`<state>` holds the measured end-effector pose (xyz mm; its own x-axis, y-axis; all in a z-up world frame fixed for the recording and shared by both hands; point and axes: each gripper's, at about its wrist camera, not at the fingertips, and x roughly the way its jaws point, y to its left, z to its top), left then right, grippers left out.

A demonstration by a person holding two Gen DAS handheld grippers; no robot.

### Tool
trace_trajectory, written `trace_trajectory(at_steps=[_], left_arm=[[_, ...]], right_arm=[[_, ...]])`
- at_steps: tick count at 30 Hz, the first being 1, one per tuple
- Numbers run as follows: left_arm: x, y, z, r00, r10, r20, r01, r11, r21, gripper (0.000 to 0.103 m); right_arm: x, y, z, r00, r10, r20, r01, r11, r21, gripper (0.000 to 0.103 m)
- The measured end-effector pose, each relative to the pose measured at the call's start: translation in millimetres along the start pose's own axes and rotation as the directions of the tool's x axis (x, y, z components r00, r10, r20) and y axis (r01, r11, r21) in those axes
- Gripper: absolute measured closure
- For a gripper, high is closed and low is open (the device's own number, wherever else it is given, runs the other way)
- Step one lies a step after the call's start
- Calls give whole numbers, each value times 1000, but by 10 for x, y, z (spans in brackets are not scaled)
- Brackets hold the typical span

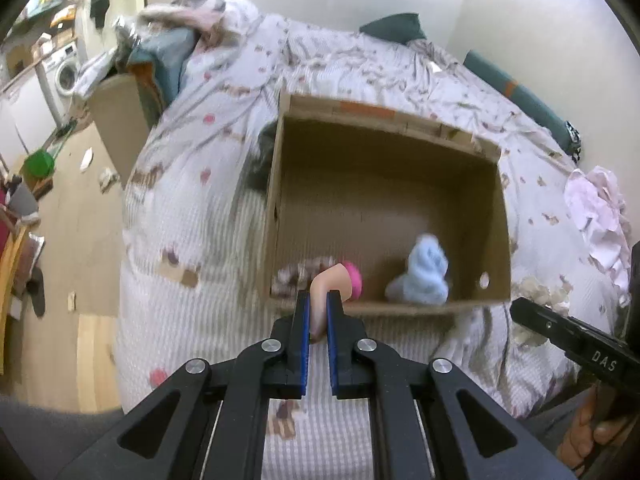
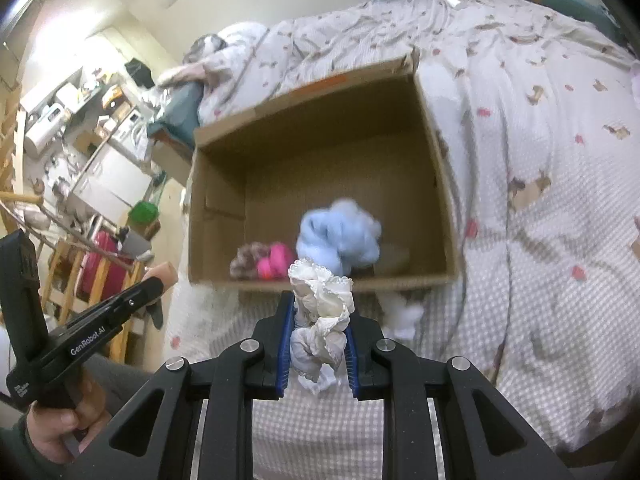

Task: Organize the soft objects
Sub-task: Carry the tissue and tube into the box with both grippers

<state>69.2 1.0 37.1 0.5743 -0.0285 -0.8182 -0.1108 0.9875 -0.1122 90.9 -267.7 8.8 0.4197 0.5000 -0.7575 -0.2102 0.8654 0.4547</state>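
Observation:
An open cardboard box (image 1: 384, 128) (image 2: 320, 88) sits on the bed. Inside lie a light blue fluffy bundle (image 1: 422, 276) (image 2: 340, 240), a pink soft item (image 1: 354, 278) (image 2: 274, 266) and a brownish patterned one (image 1: 294, 274) (image 2: 246, 258). My left gripper (image 1: 319, 300) is shut on a beige soft piece (image 1: 330, 280) that sticks up between the blue pads, just before the box's near wall; the same gripper (image 2: 160, 280) shows at the left of the right wrist view. My right gripper (image 2: 318, 308) is shut on a bunched white lacy cloth (image 2: 320, 316), also in front of the box.
The bed has a patterned white quilt (image 1: 192, 232) (image 2: 540, 200). Dark green pillows (image 1: 394, 26) lie at its far end and a pale pink cloth (image 1: 600, 212) at its right. Left of the bed is wooden floor (image 1: 76, 216) with clutter, a washing machine (image 1: 66, 72) and wooden racks (image 2: 60, 280).

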Motion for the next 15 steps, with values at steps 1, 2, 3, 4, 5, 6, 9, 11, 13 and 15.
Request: trace_trajectory(at_steps=[1, 2, 3, 4, 5, 6, 9, 11, 13, 15], left_arm=[[-6, -11, 67, 1000, 0, 9, 0, 1000, 5, 96], [-15, -24, 135, 1000, 0, 18, -1, 1000, 9, 96], [-15, -39, 203, 1000, 0, 23, 0, 1000, 13, 96], [-5, -51, 277, 1000, -1, 30, 1, 1000, 19, 96], [2, -60, 327, 999, 0, 36, -1, 1000, 23, 96], [17, -72, 385, 999, 2, 43, -4, 1000, 30, 96], [92, -95, 507, 998, 16, 58, -19, 998, 54, 96], [174, -94, 566, 998, 19, 55, -22, 998, 60, 96], [268, -97, 595, 999, 21, 47, -24, 998, 66, 96], [364, -91, 582, 999, 24, 40, -27, 997, 71, 96]], right_arm=[[-29, -2, 49, 1000, 6, 9, -6, 1000, 7, 79], [-53, -8, 98, 1000, 9, 16, -9, 1000, 11, 79], [-77, -10, 153, 1000, 11, 25, -12, 1000, 15, 79], [-93, -12, 209, 999, 11, 33, -12, 1000, 15, 79], [-98, -2, 254, 999, 10, 40, -10, 1000, 13, 79], [-107, 1, 303, 999, 9, 49, -9, 1000, 10, 79], [-88, -21, 426, 998, -8, 64, 8, 1000, -5, 79], [-41, -53, 487, 997, -22, 68, 23, 1000, -8, 79], [15, -91, 507, 997, -28, 68, 28, 1000, -1, 79], [87, -136, 523, 997, -40, 66, 39, 999, 7, 79]])
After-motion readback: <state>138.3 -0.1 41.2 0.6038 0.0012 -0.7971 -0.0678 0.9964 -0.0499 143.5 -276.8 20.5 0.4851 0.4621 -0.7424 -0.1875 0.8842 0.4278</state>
